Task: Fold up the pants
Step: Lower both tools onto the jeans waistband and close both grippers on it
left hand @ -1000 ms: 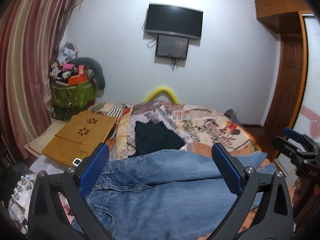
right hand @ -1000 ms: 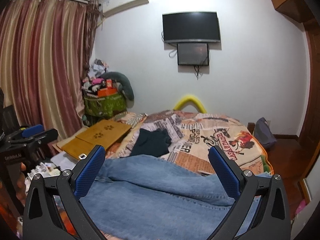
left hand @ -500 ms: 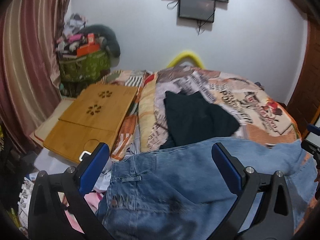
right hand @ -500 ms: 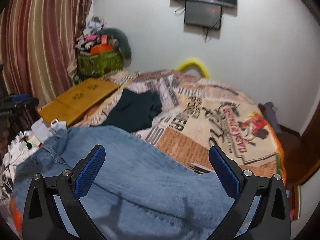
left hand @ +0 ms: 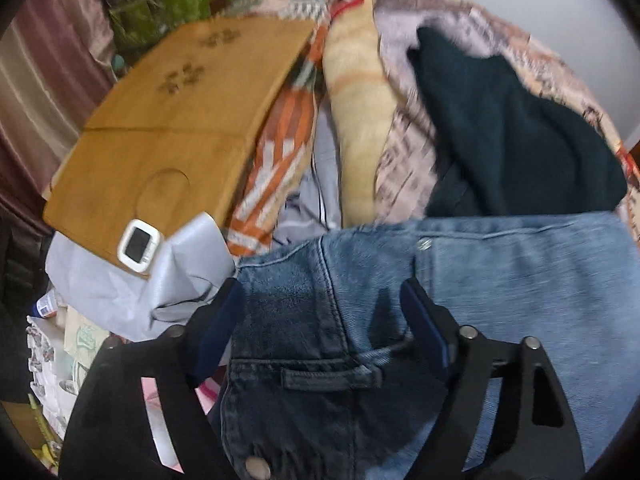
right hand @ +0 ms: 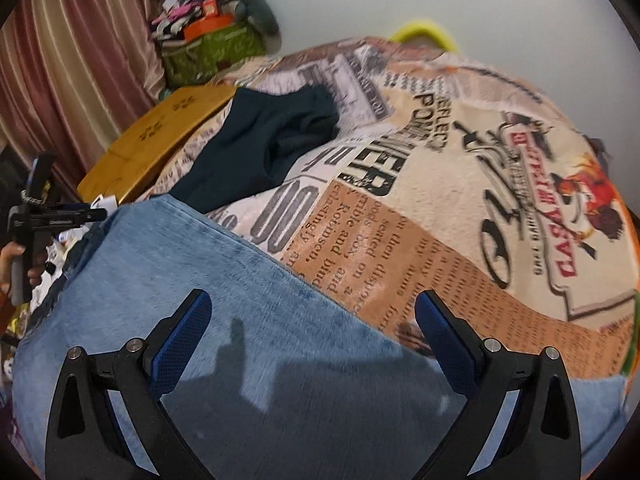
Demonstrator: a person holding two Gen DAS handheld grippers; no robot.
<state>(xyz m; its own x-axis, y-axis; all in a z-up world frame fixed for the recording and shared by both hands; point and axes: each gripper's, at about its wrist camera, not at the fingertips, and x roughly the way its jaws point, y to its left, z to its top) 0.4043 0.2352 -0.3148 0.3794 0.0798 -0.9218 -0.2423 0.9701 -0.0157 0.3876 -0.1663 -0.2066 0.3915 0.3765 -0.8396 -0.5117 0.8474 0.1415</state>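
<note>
Faded blue denim pants lie spread flat on a bed covered by a newspaper-print blanket. The left gripper hovers low over the pants' waistband, jaws wide apart, holding nothing. The right gripper hangs over a pant leg, jaws equally wide, gripping nothing. A dark teal folded garment lies just beyond the pants.
</note>
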